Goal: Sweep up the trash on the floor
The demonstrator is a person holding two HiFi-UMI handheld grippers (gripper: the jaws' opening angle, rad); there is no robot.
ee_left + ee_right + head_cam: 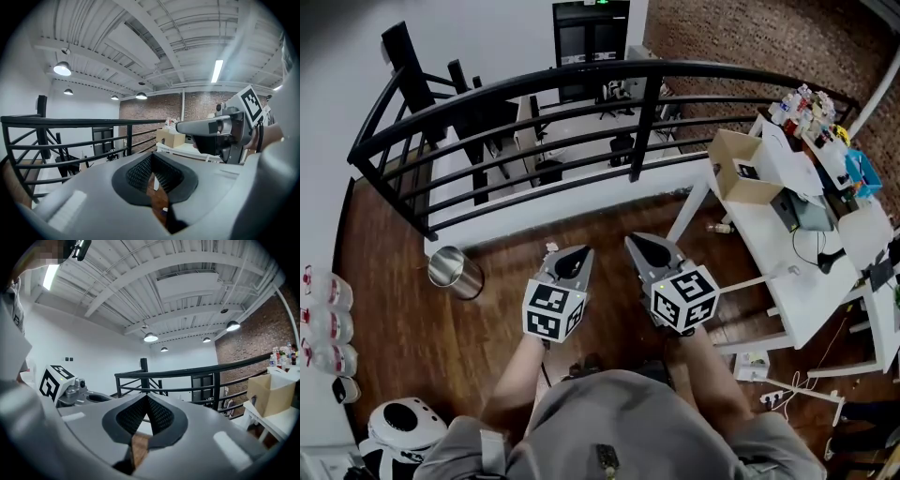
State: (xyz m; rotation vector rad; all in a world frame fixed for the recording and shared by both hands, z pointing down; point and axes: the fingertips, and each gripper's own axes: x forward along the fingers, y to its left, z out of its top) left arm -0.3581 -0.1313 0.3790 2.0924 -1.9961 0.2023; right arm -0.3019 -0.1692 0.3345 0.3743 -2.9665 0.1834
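In the head view both grippers are held side by side in front of the person, above the dark wooden floor [487, 319]. My left gripper [573, 255] is shut with nothing in it. My right gripper [641, 246] is shut and empty as well. A small pale scrap [550, 247] lies on the floor just beyond the left gripper's tip. Another small piece of litter [722, 228] lies by the white table's leg. The left gripper view shows its jaws [151, 158] closed, pointing roughly level at the railing, with the right gripper [181, 126] beside them. The right gripper view shows closed jaws [146, 399].
A black metal railing [581, 84] curves across ahead, at the edge of the floor. A shiny metal bin [454, 270] stands on the floor at the left. A white table [787, 272] with a cardboard box [741, 169], bottles and cables fills the right. A white helmet-like object [401, 427] sits at the lower left.
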